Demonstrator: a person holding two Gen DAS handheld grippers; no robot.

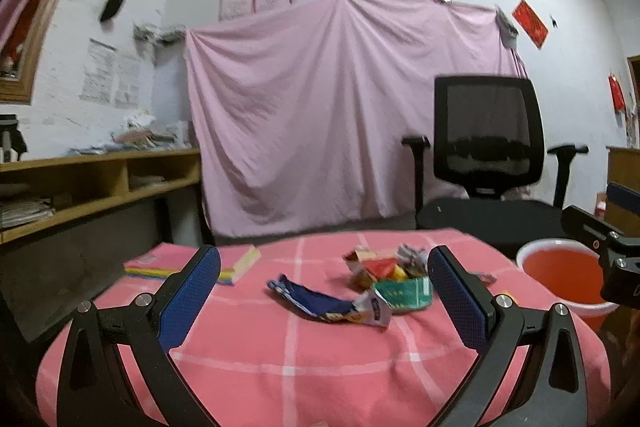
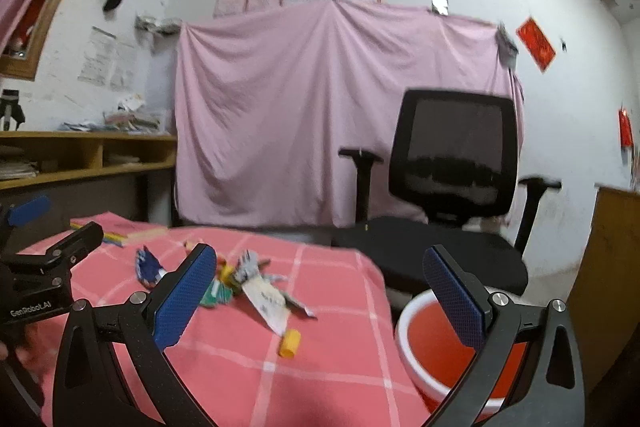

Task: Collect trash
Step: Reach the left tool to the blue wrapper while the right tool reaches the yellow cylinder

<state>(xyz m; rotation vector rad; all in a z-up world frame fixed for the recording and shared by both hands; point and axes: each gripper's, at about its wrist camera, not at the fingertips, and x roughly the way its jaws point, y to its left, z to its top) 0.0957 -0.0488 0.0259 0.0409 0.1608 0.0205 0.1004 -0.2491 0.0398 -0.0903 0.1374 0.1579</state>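
A heap of trash lies mid-table on the pink checked cloth (image 1: 280, 355): a blue wrapper (image 1: 316, 301), a green packet (image 1: 404, 293) and crumpled wrappers (image 1: 384, 265). My left gripper (image 1: 324, 255) hovers open in front of the heap with nothing between its fingers. In the right wrist view the same heap (image 2: 240, 279) sits left of centre, with a white paper slip (image 2: 268, 301) and a small yellow roll (image 2: 290, 343) nearer. My right gripper (image 2: 320, 255) is open and holds nothing. An orange-red bucket (image 2: 432, 347) with a white rim stands below the table's right edge.
Stacked pink books (image 1: 168, 261) lie at the table's far left corner. A black office chair (image 2: 452, 163) stands behind the table and bucket. A wooden shelf desk (image 1: 100, 183) runs along the left wall. A pink sheet (image 1: 340, 107) hangs at the back.
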